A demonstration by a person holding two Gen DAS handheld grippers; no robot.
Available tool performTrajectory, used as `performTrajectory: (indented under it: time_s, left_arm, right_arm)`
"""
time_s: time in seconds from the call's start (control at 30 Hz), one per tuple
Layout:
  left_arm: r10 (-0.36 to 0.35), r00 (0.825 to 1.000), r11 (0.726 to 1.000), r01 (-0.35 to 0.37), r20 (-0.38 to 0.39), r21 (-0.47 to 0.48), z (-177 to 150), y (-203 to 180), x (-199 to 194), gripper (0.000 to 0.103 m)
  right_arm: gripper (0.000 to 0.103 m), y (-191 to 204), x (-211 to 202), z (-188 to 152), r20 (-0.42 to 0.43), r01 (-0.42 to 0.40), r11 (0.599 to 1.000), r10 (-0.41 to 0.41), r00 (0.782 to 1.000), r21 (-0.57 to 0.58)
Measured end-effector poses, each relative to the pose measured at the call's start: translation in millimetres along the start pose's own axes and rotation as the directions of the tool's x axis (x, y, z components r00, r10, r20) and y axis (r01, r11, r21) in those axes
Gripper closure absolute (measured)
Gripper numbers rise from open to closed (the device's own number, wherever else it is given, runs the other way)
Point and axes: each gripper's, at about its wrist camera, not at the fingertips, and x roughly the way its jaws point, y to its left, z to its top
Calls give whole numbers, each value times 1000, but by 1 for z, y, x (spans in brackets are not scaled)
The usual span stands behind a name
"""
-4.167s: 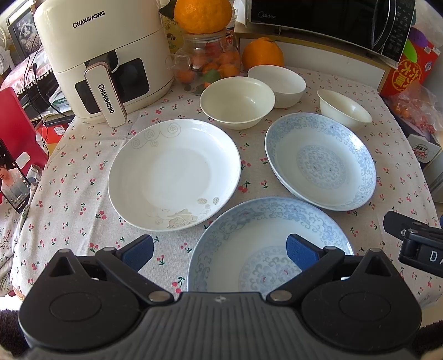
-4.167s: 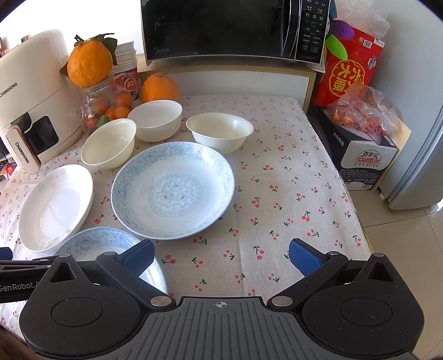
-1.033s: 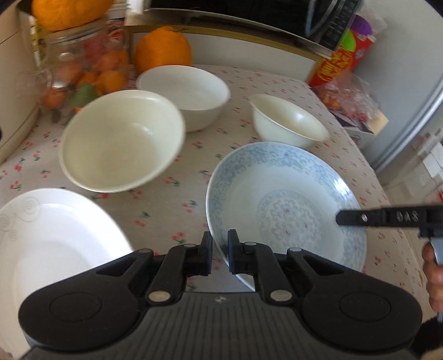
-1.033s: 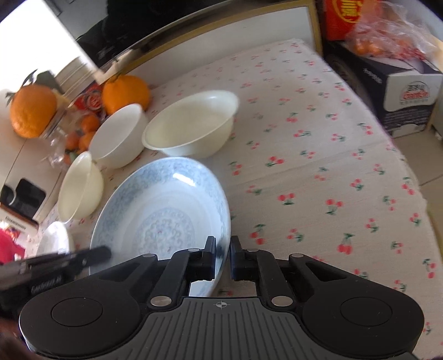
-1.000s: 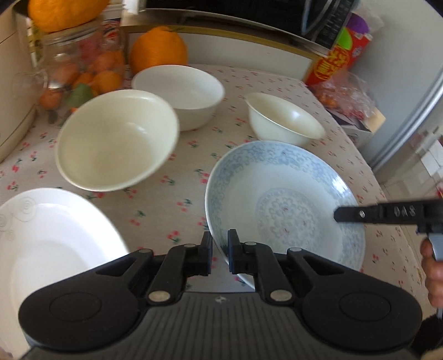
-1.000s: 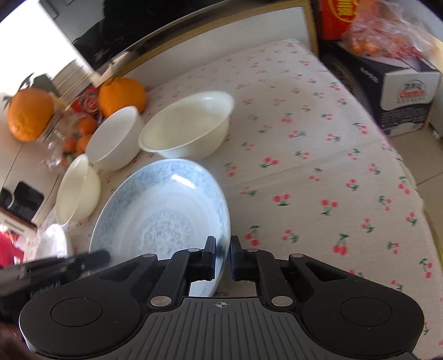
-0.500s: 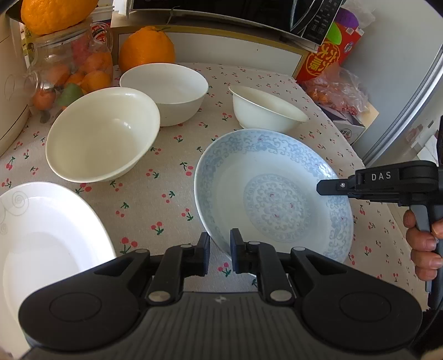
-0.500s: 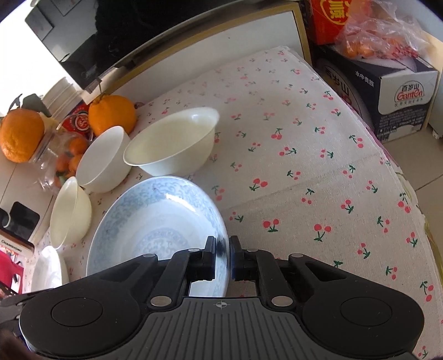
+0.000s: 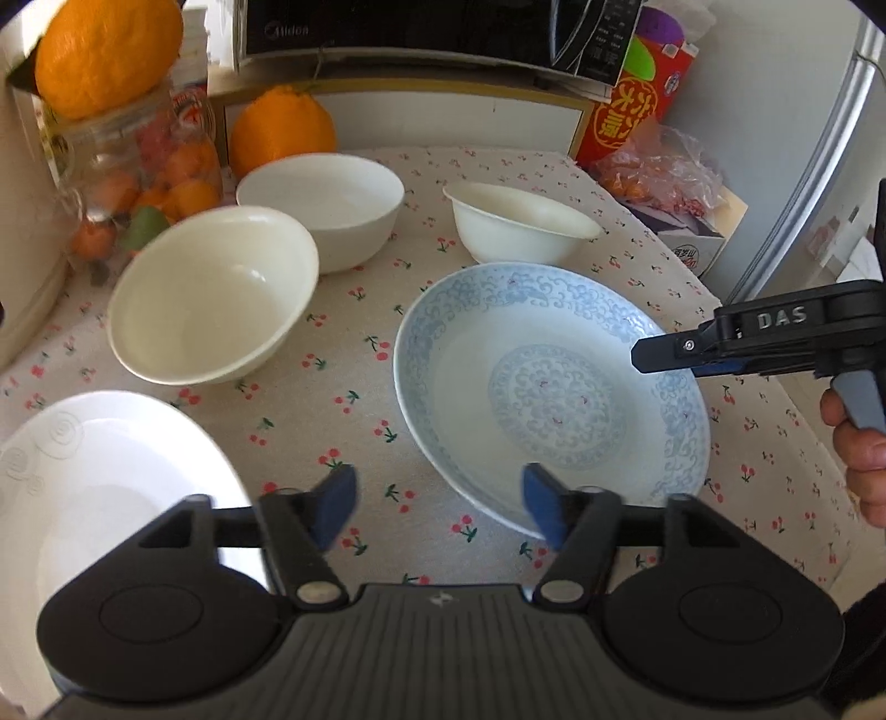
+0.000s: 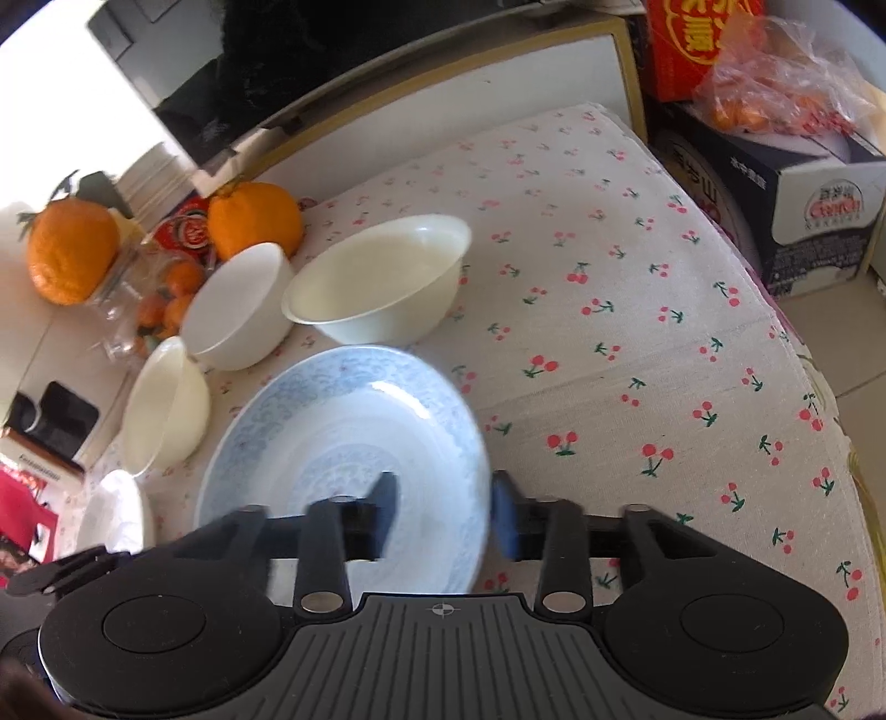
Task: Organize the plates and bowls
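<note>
**Both my grippers open at the blue-patterned plate**

I hold a two-finger gripper in each hand over a table covered with a cherry-print cloth point(image 9: 354, 310).

My left gripper point(image 9: 437, 507) has just been opening — its blue pads now stand apart. Between them I see bare cloth and the near rim of the blue-patterned plate point(image 9: 554, 387); the right pad lies over that rim in the view, but I cannot tell whether it touches. Nothing is clamped.

My right gripper point(image 10: 443, 512) has also just been opening. Its pads straddle the plate's right rim, one over the plate's inside, one outside it, with a gap on both sides — the rim sits between them, unpressed. In the left view this gripper shows at the far right edge of the plate, with my hand point(image 9: 858, 443) on its trigger.

The plate rests flat on the cloth, right of centre. A plain white plate point(image 9: 105, 498) lies to its left, near the table edge. Behind stand three white bowls: a large bowl point(image 9: 213, 296) at left, a second bowl point(image 9: 324, 207) behind it, a smaller bowl point(image 9: 518, 224) at right, just beyond the blue plate. Further back are a jar of fruit point(image 9: 144, 183), an orange point(image 9: 282, 130) and a microwave point(image 9: 432, 27).
</note>
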Motion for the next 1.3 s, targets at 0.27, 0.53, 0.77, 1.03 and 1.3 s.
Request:
performTrajectory:
  time_s: [0.27, 0.53, 0.77, 1.03, 1.3]
  left_arm:
    - [-33, 998, 999, 34, 53, -14, -12, 7, -30, 8]
    - [-31, 997, 999, 32, 73, -20, -34, 20, -54, 1]
    - [-41, 997, 998, 44, 67, -52, -51, 33, -71, 0]
    - [-71, 997, 995, 73, 27, -67, -75, 41, -84, 1]
    - [-146, 988, 985, 140, -56, -100, -89, 41, -84, 3]
  right_arm:
    - [20, 22, -26, -16, 21, -44, 992, 47, 999, -118]
    - [11, 40, -42, -41, 9, -99, 972, 103, 995, -214]
    - [8, 59, -47, -65, -20, -132, 950, 132, 991, -282]
    - [8, 69, -42, -87, -86, -176, 933, 157, 984, -313]
    - [8, 74, -36, -101, -169, -236, 929, 194, 966, -285]
